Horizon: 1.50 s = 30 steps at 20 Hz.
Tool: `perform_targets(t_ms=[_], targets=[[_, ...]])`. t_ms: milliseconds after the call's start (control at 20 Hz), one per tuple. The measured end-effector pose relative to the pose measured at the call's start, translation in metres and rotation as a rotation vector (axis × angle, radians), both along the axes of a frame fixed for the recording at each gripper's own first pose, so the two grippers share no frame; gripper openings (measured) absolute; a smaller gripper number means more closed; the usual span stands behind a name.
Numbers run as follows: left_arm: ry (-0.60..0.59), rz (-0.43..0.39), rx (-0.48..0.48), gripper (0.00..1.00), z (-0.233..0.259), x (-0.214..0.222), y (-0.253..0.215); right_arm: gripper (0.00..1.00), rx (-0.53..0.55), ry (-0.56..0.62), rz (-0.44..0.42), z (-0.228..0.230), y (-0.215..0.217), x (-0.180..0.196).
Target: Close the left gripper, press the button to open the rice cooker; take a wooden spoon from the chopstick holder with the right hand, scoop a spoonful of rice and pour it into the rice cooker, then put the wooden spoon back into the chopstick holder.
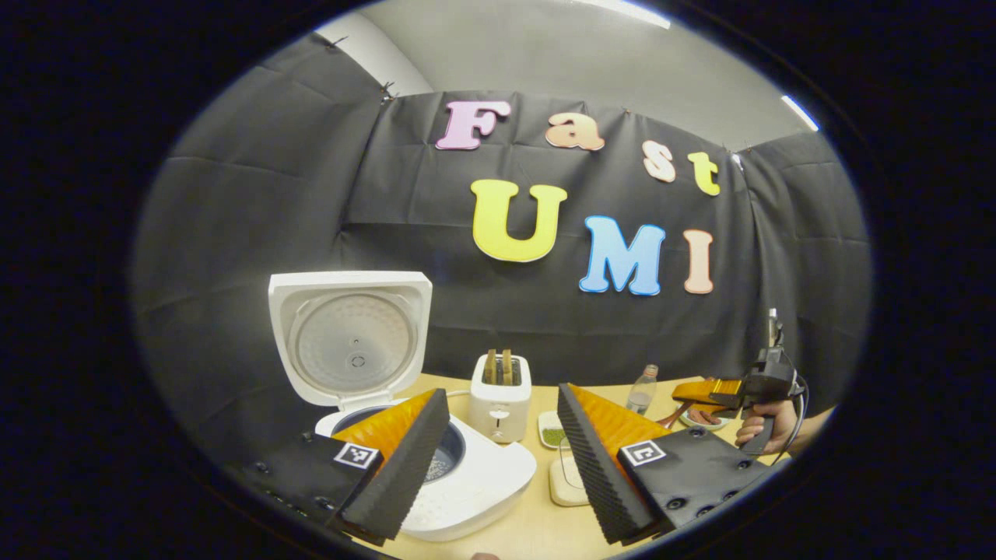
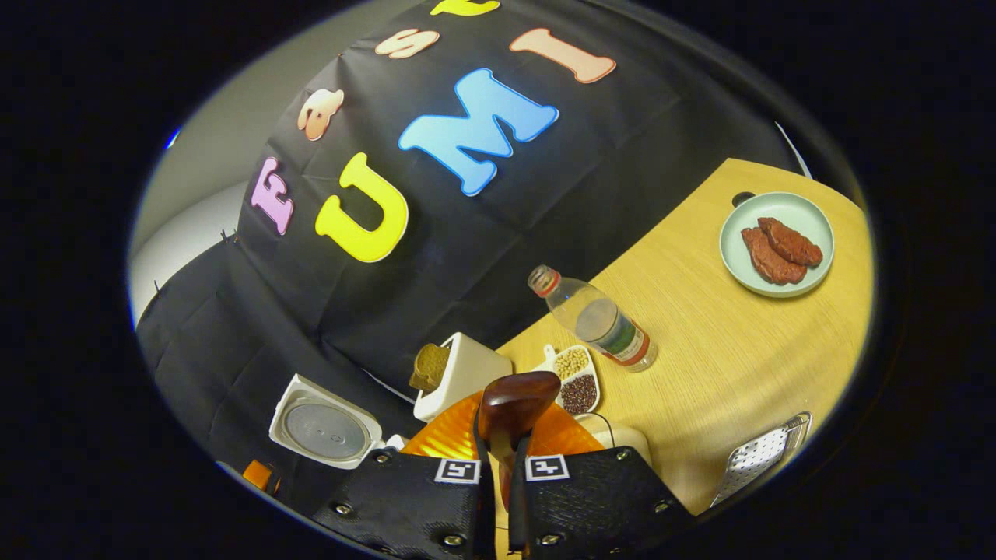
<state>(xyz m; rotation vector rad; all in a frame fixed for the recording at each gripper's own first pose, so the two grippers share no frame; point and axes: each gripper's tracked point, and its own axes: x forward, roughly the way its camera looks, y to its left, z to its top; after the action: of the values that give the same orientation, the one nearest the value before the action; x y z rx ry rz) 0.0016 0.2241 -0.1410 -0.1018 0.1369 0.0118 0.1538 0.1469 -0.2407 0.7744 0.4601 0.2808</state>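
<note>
Nearest in the left gripper view, the left gripper (image 1: 502, 459) has its jaws spread wide with nothing between them, one finger at 7 o'clock and the other at 5 o'clock. Just past the 7 o'clock finger sits the white rice cooker (image 1: 459, 482), its lid (image 1: 350, 338) standing upright and open so the inner pot shows behind the finger. Between the fingers, farther back at about 6 o'clock, a white toaster (image 1: 502, 397) holds two slices, with a small dish of grains (image 1: 552, 432) beside it and a clear bottle (image 1: 642, 389) behind. Out at 4 o'clock a hand (image 1: 766, 428) holds the right gripper (image 1: 708, 393) above the wooden table (image 1: 537, 529).

In the right gripper view, the right gripper (image 2: 502, 467) has its jaws drawn in tight on the wooden spoon (image 2: 513, 404), both fingers pressing the handle, the dark bowl of the spoon rising just beyond the tips at 6 o'clock. Beyond it lie the divided dish of grains (image 2: 577, 377) and the toaster (image 2: 459, 373), then the bottle (image 2: 595, 319) near centre. The rice cooker's open lid (image 2: 323, 428) shows at 7 o'clock. A perforated metal holder (image 2: 759, 455) sits at 4 o'clock, and a pale plate (image 2: 735, 233) with reddish pieces of meat (image 2: 778, 249) lies far off at 2 o'clock
</note>
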Motion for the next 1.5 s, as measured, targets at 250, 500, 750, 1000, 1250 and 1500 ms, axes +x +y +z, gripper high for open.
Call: perform_targets(t_ms=[250, 500, 750, 1000, 1250, 1500], targets=[[-0.012, 0.005, 0.005, 0.98, 0.005, -0.008, 0.007, 0.07, 0.182, -0.047, 0.015, 0.051, 0.019, -0.005], [-0.02, 0.018, 0.024, 0.98, 0.009, -0.022, 0.022, 0.07, 0.301, -0.059, 0.051, 0.081, 0.051, -0.005], [-0.022, 0.038, 0.014, 0.97, 0.005, -0.034, 0.041, 0.07, 0.302, -0.07, 0.118, 0.096, 0.099, 0.0], [-0.019, 0.059, 0.031, 0.97, -0.002, -0.045, 0.061, 0.07, 0.28, -0.067, 0.196, 0.101, 0.147, -0.002], [-0.021, 0.073, 0.021, 0.97, -0.006, -0.055, 0.074, 0.07, 0.276, -0.066, 0.26, 0.104, 0.199, 0.011], [-0.015, 0.1, 0.003, 0.98, -0.008, -0.059, 0.085, 0.07, 0.218, -0.072, 0.344, 0.093, 0.26, 0.023]])
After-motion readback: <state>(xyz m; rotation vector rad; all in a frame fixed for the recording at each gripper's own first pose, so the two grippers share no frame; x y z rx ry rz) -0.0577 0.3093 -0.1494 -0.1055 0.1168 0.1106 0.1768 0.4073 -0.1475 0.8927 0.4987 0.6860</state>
